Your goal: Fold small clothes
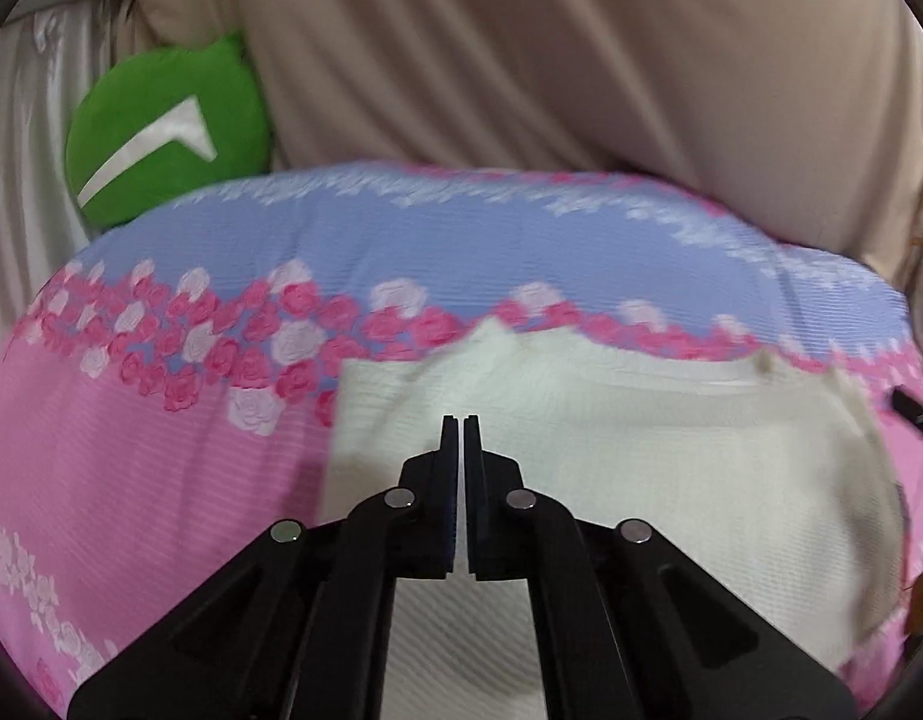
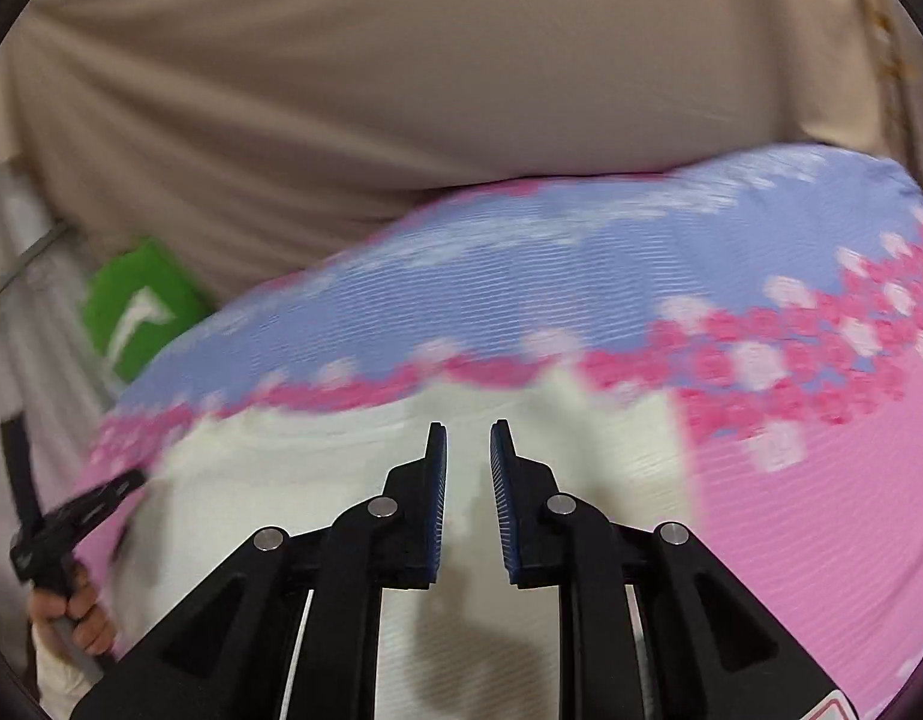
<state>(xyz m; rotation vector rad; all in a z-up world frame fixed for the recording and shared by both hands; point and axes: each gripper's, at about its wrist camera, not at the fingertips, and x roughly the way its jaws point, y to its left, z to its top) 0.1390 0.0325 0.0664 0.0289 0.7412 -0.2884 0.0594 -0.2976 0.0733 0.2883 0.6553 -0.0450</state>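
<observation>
A small white ribbed garment (image 1: 641,456) lies spread flat on a pink and blue flowered bedsheet (image 1: 131,468). My left gripper (image 1: 460,420) hovers over the garment's left part with its fingers closed together and nothing between them. In the right wrist view the same white garment (image 2: 341,468) lies below my right gripper (image 2: 468,427), whose blue-padded fingers stand slightly apart and empty above the cloth. The left gripper and the hand holding it show at the left edge of the right wrist view (image 2: 71,534). Both views are blurred.
A green cushion with a white mark (image 1: 167,132) sits at the bed's far left corner, also in the right wrist view (image 2: 137,306). A beige draped cloth (image 1: 551,60) covers the background behind the bed. Pale curtain folds (image 1: 17,180) hang at the left.
</observation>
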